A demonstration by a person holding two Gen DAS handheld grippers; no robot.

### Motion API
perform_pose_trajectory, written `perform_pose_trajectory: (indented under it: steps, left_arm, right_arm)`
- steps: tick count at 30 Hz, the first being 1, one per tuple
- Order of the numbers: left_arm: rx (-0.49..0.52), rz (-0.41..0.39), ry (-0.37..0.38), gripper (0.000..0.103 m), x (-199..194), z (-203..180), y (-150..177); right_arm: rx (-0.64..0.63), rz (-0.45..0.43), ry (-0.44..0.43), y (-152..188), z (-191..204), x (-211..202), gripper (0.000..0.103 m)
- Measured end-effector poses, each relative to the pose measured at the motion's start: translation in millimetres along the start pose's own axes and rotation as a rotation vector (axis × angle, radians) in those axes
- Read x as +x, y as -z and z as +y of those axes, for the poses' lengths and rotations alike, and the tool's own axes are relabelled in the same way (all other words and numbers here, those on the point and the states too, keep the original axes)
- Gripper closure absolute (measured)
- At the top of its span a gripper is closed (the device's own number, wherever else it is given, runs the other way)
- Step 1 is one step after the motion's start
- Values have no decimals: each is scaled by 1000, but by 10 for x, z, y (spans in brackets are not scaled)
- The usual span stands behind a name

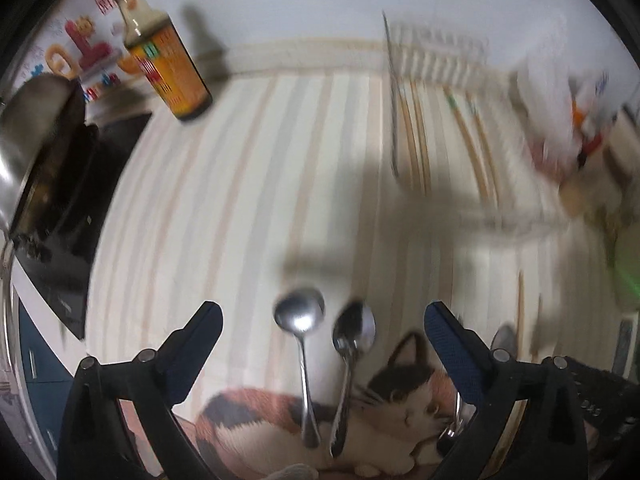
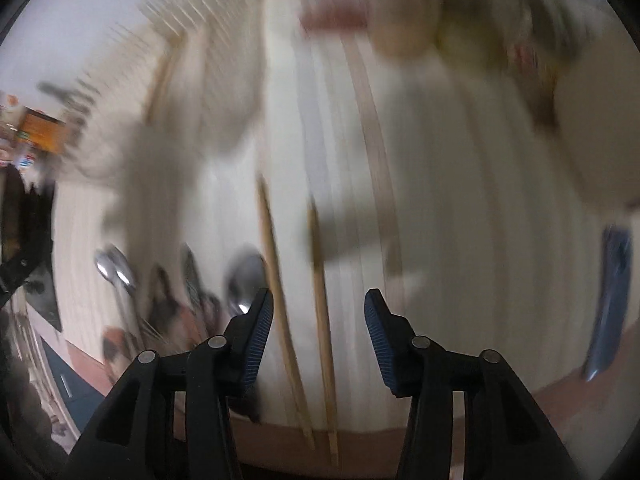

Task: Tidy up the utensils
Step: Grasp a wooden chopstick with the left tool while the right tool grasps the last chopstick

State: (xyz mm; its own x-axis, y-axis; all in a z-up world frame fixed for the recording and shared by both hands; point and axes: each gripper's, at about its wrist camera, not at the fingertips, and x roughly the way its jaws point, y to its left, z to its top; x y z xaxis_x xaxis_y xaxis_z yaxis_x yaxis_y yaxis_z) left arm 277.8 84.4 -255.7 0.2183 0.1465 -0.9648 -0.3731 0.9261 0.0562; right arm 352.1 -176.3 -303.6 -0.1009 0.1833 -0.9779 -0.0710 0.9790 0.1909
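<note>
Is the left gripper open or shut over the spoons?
Open. The left gripper has jaws spread wide, both spoons lying untouched between them.

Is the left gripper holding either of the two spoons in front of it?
No: the left gripper stands wide open, and both spoons lie on the striped mat between its fingers, untouched.

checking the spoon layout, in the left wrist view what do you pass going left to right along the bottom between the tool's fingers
left finger → round-bowled spoon → darker oval spoon → cat face printed on the mat → right finger
</note>
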Motion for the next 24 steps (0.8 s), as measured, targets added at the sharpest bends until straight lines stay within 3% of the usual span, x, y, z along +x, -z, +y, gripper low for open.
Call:
perform_pose_trajectory:
  steps: [3,6,10,13,15,17,20,22,24]
  left_arm:
    - [30,24,-12,0,88,-116,110]
    - [59,33,6,0,87,-281,191]
    - [120,76,82,0,52,-691,345]
    - [184,159,169,1,114,-1090,514]
    - [230,226,239,9,176,-1360,660]
    - [276,267,266,34,238,-1564,762]
    - [332,314,263,63,366,-1800,877]
    - [348,333,227,68,467,-1879,925]
    - [363,300,192,73,455,-1920,937]
  right_arm:
    - [24,35,7,160,-81,224,67]
    - [-60,0,52,257,-26,210,96]
    - [-11,-22,96,342,-295,129,103]
    - [74,-30,138,424,-747,50,103]
    - [138,-20,141,491,-1066,29,103]
    - [185,-16,133,570,-1303,11,103]
    - [252,-24,102,708,-1561,-25,103]
    - [294,-23,69,789,-1675,-21,103]
    - [336,-41,43,883,-1759,-32,103]
